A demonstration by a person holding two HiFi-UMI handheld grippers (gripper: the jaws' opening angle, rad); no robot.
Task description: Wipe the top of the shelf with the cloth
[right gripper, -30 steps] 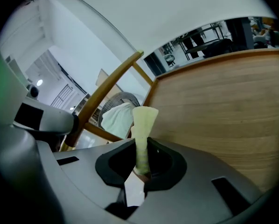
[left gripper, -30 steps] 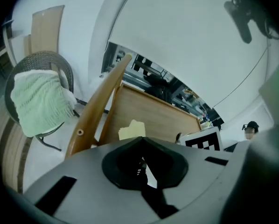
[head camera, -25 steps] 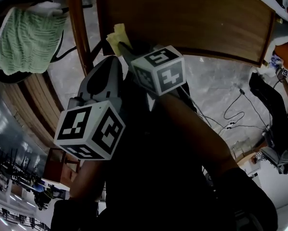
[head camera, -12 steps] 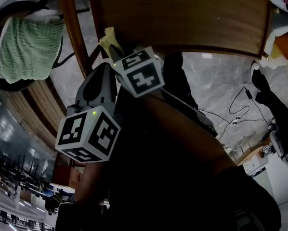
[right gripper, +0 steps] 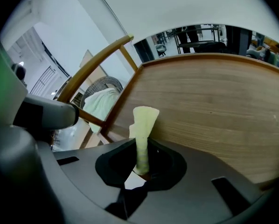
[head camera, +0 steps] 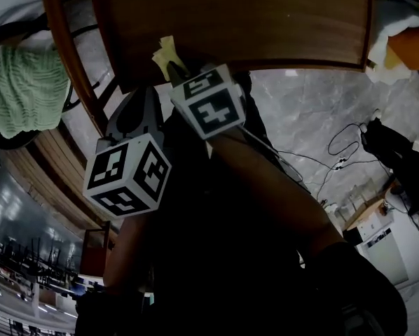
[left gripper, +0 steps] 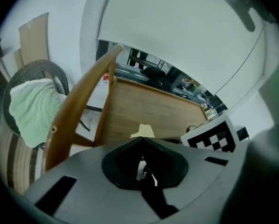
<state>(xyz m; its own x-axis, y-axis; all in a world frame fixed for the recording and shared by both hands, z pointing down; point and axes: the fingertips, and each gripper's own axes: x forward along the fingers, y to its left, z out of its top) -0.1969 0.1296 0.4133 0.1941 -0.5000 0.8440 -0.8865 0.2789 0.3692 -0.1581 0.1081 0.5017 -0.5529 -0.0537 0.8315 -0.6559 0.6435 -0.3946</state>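
We hold the pale yellow cloth (right gripper: 144, 120) in the right gripper (right gripper: 142, 169), whose 2 jaws are closed onto its lower end so that a narrow strip stands up past the tips. That grip leaves a free flap in front of the jaws, which we judge is what would drag over the brown wooden shelf top (head camera: 251, 19) in a wipe. The left gripper (left gripper: 142, 143) has its jaws pressed together with nothing between them. It sits just beside the right one, apparently only keeping out of the way.

The head view places the cloth at the near left corner of the shelf top, by the curved wooden rail (head camera: 66, 54), but it cannot show the grip. The right gripper view shows the pinch clearly, with the board spreading out behind the cloth. Neither view lets us say whether the flap presses on the wood. The left gripper view alone shows the green ribbed towel (left gripper: 32, 108) draped over a dark wicker chair, well apart from the shelf.
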